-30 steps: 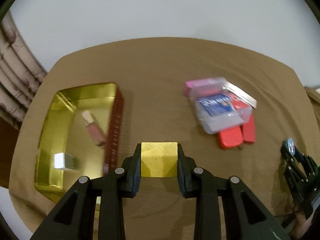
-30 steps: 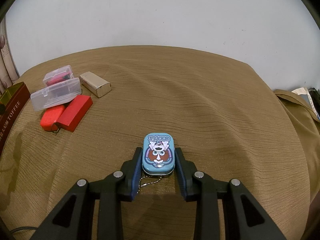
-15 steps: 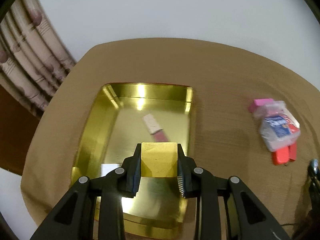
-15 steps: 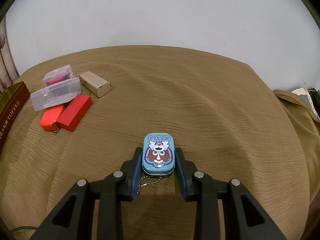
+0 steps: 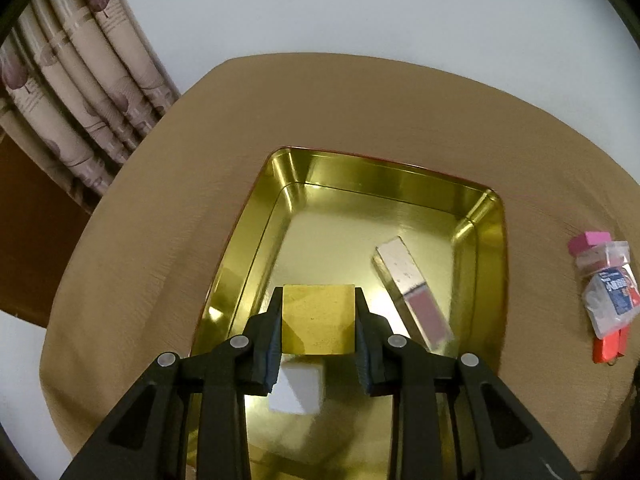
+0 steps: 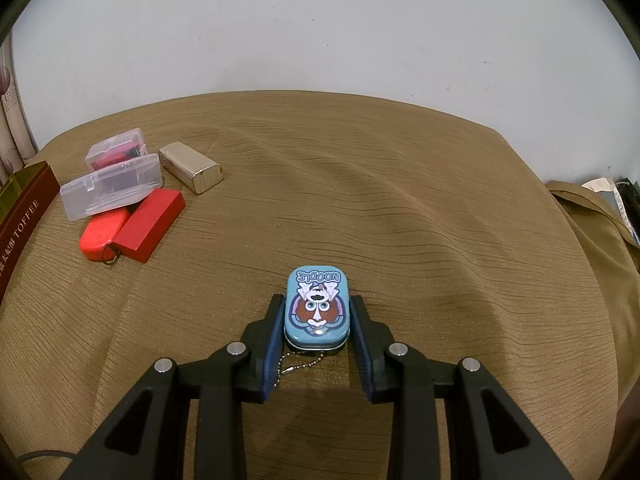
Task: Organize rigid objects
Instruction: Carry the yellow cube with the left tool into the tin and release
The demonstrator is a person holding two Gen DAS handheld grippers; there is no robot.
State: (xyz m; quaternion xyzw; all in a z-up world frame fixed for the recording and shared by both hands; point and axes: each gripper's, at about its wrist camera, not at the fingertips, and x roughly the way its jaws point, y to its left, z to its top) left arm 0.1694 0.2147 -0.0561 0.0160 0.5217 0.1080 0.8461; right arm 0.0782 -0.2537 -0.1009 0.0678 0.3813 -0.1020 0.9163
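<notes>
My left gripper point(image 5: 319, 322) is shut on a small gold box point(image 5: 318, 318) and hangs over the gold tin point(image 5: 486, 236). Inside the tin lie a pink tube with a pale cap point(image 5: 412, 288) and a white block point(image 5: 298, 394), partly hidden under the jaws. My right gripper point(image 6: 318, 316) is shut on a small blue tin point(image 6: 317, 308) with a cartoon face and a bead chain, just above the brown cloth point(image 6: 400, 200).
At the left of the right wrist view lie two clear plastic cases point(image 6: 112, 190), a red block point(image 6: 150, 224), a red-orange fob point(image 6: 102, 236), a silver box point(image 6: 191, 172) and the tin's dark red side point(image 6: 24, 216). Curtains point(image 5: 68, 92) hang beyond the table's left edge.
My left gripper has carried the gold box leftwards from the bare cloth to above the gold tin. The right gripper and blue tin have kept still.
</notes>
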